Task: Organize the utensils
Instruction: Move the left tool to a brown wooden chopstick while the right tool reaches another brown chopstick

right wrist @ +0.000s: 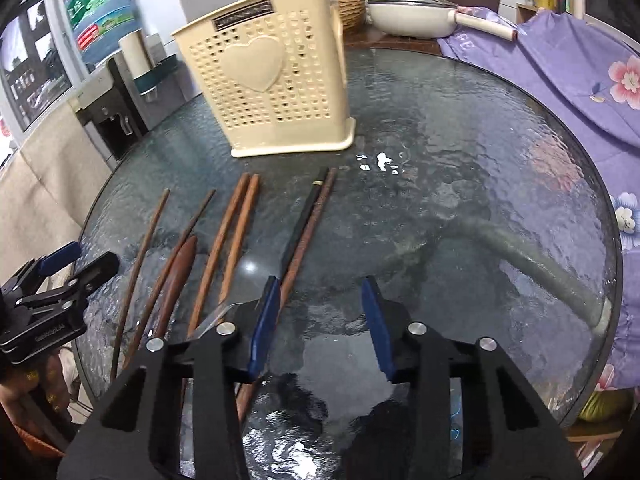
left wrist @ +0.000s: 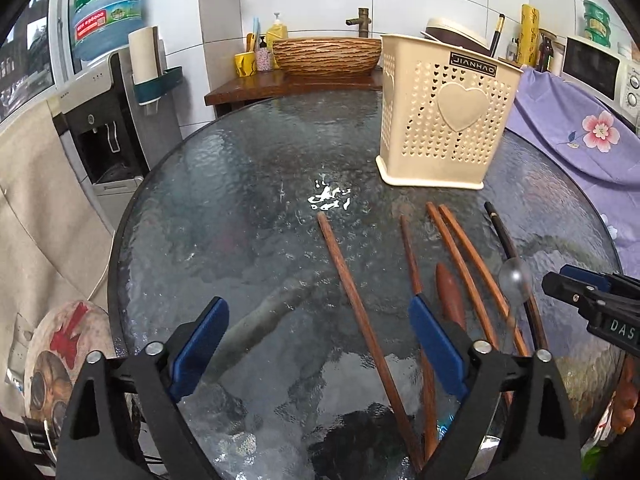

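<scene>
Both grippers hovered low over the glass worktop (right wrist: 460,168), and neither had anything in hand. The left gripper (left wrist: 320,344) had its jaws spread wide and released, with one brown chopstick (left wrist: 360,320) running up between them, untouched. The right gripper (right wrist: 320,320) was parted and empty too, over bare glass, with every utensil off to the left of its jaws.

Just beyond the right gripper's left jaw lay a black chopstick (right wrist: 304,216) alongside a reddish-brown one, touching along much of their length. Further left sat a pair of lighter wooden chopsticks (right wrist: 228,240) side by side, then a wooden spoon (right wrist: 176,276) with a thin stick beside it, then another thin dark stick nearest the left gripper. A clear spoon (left wrist: 514,276) showed in the left wrist view, out past that gripper's right jaw; its handle was hard to trace.

Ahead of both grippers, past the tips of the chopsticks, stood the cream perforated holder (left wrist: 444,120), upright, heart on its face. Its inside could not be seen from either view.

Call it early going: everything visible lay loose on the worktop, nothing gripped, and the sorting into the holder looked all but wholly ahead.
</scene>
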